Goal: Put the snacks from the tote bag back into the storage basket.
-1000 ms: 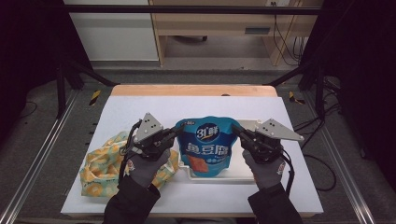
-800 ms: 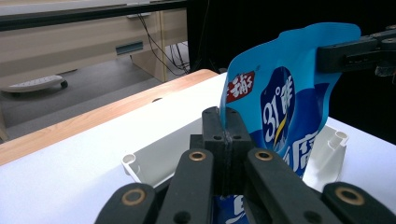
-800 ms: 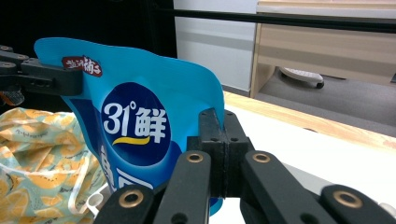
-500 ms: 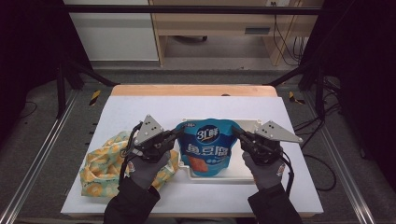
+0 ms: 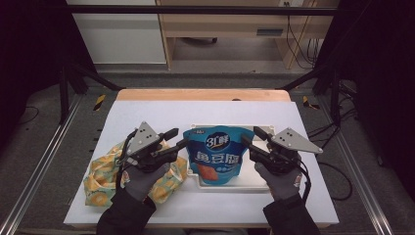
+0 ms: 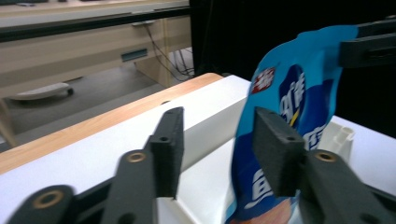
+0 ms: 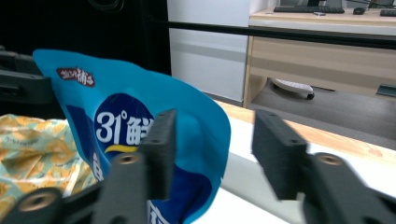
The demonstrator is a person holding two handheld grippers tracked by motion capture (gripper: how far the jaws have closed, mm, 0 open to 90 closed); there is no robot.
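Both claws, left claw [image 5: 182, 137] and right claw [image 5: 249, 136], have just been opening, releasing the pouch [image 5: 218, 155] between them to stand in the tray [image 5: 230, 183].

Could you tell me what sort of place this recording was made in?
Probably an office or lab data-collection bench: a white table inside a metal frame, a wooden desk with trailing cables behind, and a keyboard.

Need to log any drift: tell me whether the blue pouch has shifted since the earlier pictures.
No. The blue pouch sits on the same spot of the white tray; both claws have just been opening off it.
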